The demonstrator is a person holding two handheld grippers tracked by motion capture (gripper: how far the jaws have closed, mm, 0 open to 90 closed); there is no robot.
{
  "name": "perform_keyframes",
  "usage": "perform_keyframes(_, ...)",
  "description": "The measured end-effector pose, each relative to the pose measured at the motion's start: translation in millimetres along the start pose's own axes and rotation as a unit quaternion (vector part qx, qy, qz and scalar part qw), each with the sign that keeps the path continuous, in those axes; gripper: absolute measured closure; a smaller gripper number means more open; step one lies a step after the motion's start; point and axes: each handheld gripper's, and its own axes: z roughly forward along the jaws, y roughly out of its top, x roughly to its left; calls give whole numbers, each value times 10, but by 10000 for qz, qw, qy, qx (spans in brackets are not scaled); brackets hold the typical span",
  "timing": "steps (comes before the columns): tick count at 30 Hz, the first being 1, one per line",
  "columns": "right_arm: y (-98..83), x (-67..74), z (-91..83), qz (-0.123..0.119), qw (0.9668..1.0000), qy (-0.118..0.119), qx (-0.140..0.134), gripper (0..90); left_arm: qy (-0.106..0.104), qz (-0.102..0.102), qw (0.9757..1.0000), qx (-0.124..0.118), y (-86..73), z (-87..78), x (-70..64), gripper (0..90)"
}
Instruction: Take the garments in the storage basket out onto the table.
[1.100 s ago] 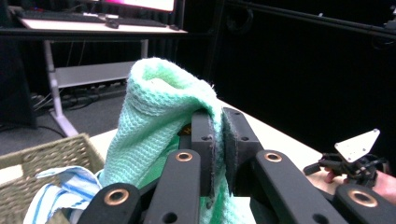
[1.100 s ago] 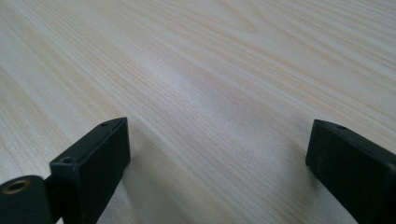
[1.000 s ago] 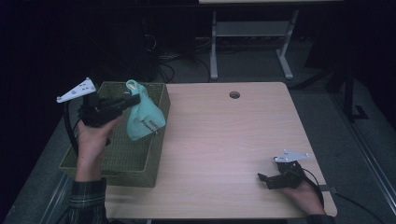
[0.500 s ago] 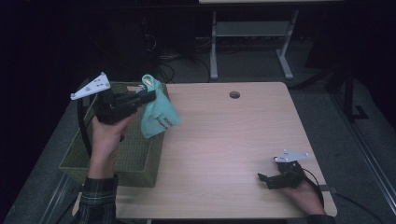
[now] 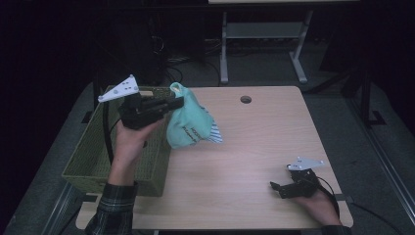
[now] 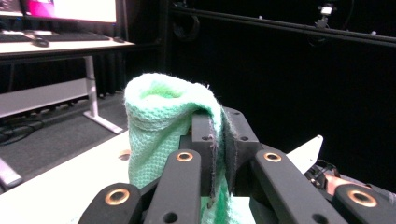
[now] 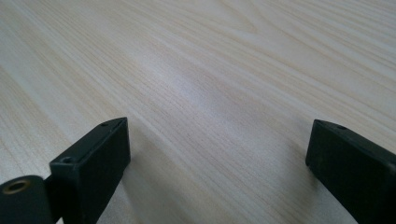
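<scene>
A mint-green knitted cloth (image 5: 188, 122) hangs in the air above the left part of the wooden table (image 5: 254, 142), just right of the basket. My left gripper (image 5: 178, 102) is shut on its upper edge; in the left gripper view the cloth (image 6: 159, 135) bulges up left of the black jaws, with a fold pinched between them at my left gripper (image 6: 219, 140). My right gripper (image 5: 275, 186) rests on the table near the front right corner, held by a hand. Its jaws stand wide apart in the right gripper view, my right gripper (image 7: 217, 154) with only bare wood between them.
A green woven basket (image 5: 83, 166) sits at the table's left edge under my left forearm. A round cable hole (image 5: 245, 99) lies near the table's far edge. A white desk frame (image 5: 264, 34) stands on the floor behind the table.
My left gripper has carried the cloth from over the basket to the right, out above the tabletop. The right gripper has stayed where it was.
</scene>
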Motion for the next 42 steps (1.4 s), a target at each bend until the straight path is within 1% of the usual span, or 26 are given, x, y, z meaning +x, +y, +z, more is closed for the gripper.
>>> perform_keyframes(6, 0, 1, 0, 4, 10000, 2, -3, 61, -168, 17, 9996, 214, -60, 241, -55, 839)
perform_keyframes(10, 0, 0, 0, 2, 10000, 0, 2, 61, -276, 26, 9989, 381, -119, 398, -77, 840)
perform_keyframes(15, 0, 1, -1, 6, 10000, 0, 5, 61, -393, 29, 9973, 622, -203, 590, -102, 841)
perform_keyframes(17, 0, 2, -1, 12, 10000, 2, 3, 61, -441, 52, 9962, 756, -239, 662, -115, 841)
perform_keyframes(22, 0, 1, 0, 8, 10000, 2, -1, 61, -442, 109, 9940, 990, -316, 836, -133, 840)
perform_keyframes(26, 0, 2, -1, 14, 10000, 2, 2, 61, -407, 138, 9929, 1109, -368, 942, -125, 841)
perform_keyframes(27, 0, 2, -1, 12, 10000, 3, 2, 61, -367, 203, 9922, 1175, -378, 967, -126, 840)
perform_keyframes(28, 0, 1, 0, 7, 10000, 2, -1, 61, -281, 274, 9913, 1253, -393, 994, -133, 840)
perform_keyframes(30, 0, 1, 0, 6, 10000, 2, -1, 61, -199, 378, 9891, 1411, -434, 1050, -140, 840)
perform_keyframes(31, 0, 1, 0, 6, 10000, 1, -2, 61, -197, 371, 9887, 1441, -456, 1074, -146, 840)
perform_keyframes(32, 0, 1, 0, 7, 10000, 2, -3, 61, -190, 386, 9877, 1505, -487, 1105, -151, 840)
perform_keyframes(36, 0, 2, -1, 10, 10000, 1, 1, 62, -168, 436, 9824, 1810, -634, 1244, -163, 840)
perform_keyframes(39, 0, 1, 0, 3, 10000, 1, -4, 62, -175, 420, 9790, 1990, -730, 1321, -154, 839)
perform_keyframes(40, 0, 2, -1, 11, 10000, 1, 2, 61, -166, 425, 9768, 2093, -773, 1349, -149, 839)
perform_keyframes(42, 0, 1, 0, 2, 10000, 1, -2, 61, -174, 349, 9752, 2181, -847, 1394, -143, 838)
